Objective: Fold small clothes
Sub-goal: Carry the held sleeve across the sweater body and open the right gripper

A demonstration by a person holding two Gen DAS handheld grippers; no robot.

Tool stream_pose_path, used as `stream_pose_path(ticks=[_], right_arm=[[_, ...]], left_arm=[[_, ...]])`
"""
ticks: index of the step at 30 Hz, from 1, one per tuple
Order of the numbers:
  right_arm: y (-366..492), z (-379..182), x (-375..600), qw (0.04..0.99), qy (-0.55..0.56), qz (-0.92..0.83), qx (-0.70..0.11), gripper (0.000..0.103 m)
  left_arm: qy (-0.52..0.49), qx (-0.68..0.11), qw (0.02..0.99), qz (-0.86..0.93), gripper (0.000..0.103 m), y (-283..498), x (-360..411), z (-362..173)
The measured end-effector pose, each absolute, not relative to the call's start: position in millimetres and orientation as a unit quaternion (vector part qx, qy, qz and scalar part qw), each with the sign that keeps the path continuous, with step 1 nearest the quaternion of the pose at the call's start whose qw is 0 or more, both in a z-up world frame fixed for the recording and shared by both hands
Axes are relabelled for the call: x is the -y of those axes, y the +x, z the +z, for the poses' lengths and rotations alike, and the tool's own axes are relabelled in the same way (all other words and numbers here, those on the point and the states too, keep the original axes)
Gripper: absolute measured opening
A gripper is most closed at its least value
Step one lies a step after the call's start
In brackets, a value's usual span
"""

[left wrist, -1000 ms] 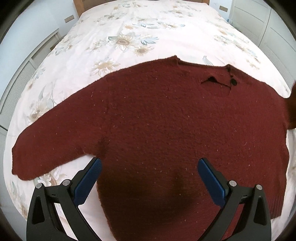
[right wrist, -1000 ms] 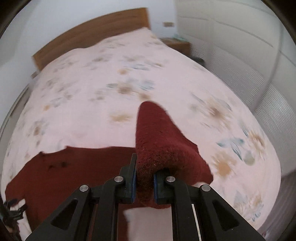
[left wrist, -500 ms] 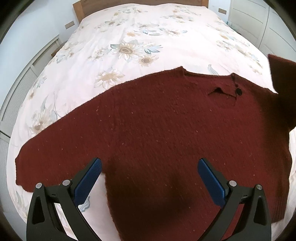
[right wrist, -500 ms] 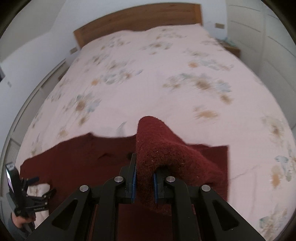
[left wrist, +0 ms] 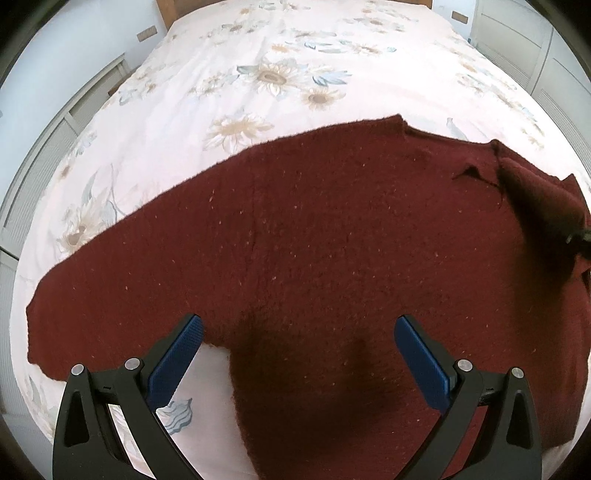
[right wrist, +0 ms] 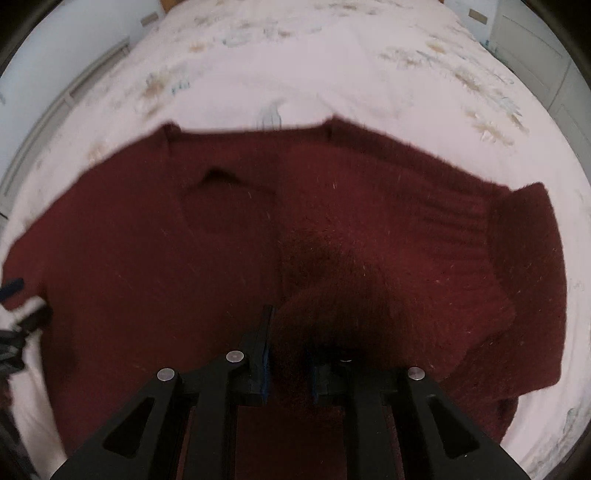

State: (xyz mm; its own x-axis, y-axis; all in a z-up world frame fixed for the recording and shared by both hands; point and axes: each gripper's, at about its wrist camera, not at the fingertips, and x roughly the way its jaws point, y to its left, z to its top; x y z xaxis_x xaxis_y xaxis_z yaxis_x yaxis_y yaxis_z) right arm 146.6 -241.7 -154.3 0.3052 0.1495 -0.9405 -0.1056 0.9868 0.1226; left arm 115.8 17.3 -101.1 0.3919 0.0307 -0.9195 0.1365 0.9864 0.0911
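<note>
A dark red knitted sweater (left wrist: 332, 258) lies flat on the bed with its neckline towards the headboard. Its left sleeve (left wrist: 92, 295) stretches out to the side. My left gripper (left wrist: 298, 321) is open and hovers just over the lower body of the sweater, holding nothing. My right gripper (right wrist: 290, 347) points down over the sweater's chest (right wrist: 147, 258). The cuff of the right sleeve (right wrist: 332, 317) sits pinched between its pads, and the jaws are starting to open. The sleeve is folded in over the body and shows at the right edge (left wrist: 535, 206) of the left wrist view.
The bed wears a white duvet (left wrist: 277, 74) with a flower print. A wooden headboard (left wrist: 166, 5) is at the far end. White wardrobe doors (left wrist: 535, 48) line the right side and a pale wall panel (left wrist: 74, 110) the left.
My right gripper has swung down and inwards with the sleeve, from high over the bed to low over the sweater's body. The left gripper has shifted slightly and stays open.
</note>
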Motion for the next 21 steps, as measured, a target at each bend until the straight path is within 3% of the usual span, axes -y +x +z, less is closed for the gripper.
stream_pose_path(ticks=[3, 4, 5, 7, 11, 21], right_arm=[[141.6, -157.0, 240.7, 0.811, 0.005, 0.075, -0.58, 0.022], [141.4, -155.5, 240.8, 0.811, 0.0, 0.075, -0.58, 0.029], [140.6, -153.7, 240.4, 0.812, -0.006, 0.074, -0.579, 0.048], [137.7, -146.5, 240.3, 0.814, -0.016, 0.072, -0.577, 0.073], [124.5, -131.7, 254.2, 0.818, -0.037, 0.062, -0.571, 0.079], [71.1, -108.0, 353.6, 0.829, -0.003, 0.009, -0.559, 0.08]], left_arm=[[0.071, -0.556, 0.827, -0.035, 0.102, 113.9, -18.8, -103.1], [0.07, -0.558, 0.826, -0.036, 0.102, 114.1, -18.3, -103.7], [0.07, -0.559, 0.825, -0.037, 0.102, 113.9, -18.4, -103.5], [0.069, -0.561, 0.824, -0.039, 0.102, 116.1, -16.9, -103.1], [0.072, -0.559, 0.825, -0.044, 0.102, 114.4, -15.7, -97.6], [0.099, -0.555, 0.823, -0.069, 0.102, 116.4, 5.7, -93.3]])
